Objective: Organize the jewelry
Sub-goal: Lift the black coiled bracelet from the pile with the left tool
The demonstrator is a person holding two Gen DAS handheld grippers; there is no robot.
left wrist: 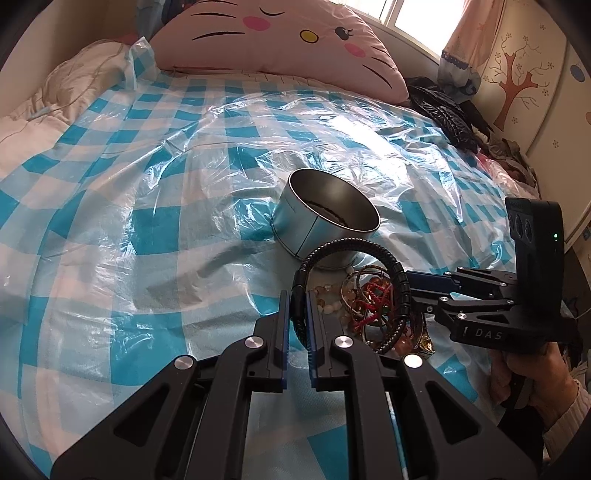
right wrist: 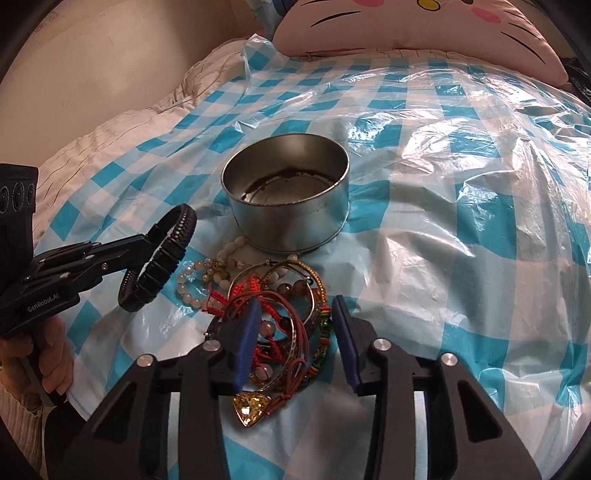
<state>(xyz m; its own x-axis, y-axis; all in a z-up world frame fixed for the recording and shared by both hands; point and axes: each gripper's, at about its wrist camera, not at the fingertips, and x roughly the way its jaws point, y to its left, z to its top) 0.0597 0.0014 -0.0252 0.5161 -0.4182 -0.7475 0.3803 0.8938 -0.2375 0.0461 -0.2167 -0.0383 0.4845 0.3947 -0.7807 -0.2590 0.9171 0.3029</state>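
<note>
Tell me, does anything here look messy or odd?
Yes: the jewelry pile lies tangled on the plastic sheet beside the empty round tin, bracelets and red cord knotted together. The tin's floor shows dark stains.

Daylight from the window [left wrist: 413, 22] at top right glares off the crinkled plastic sheet [left wrist: 332, 122], both views bright and sharp, with fisheye bending and dark vignetted corners.

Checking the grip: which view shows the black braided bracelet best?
The right wrist view: the whole black braided bracelet hangs in the left gripper. The left wrist view shows only its arc beyond the fingers.
</note>
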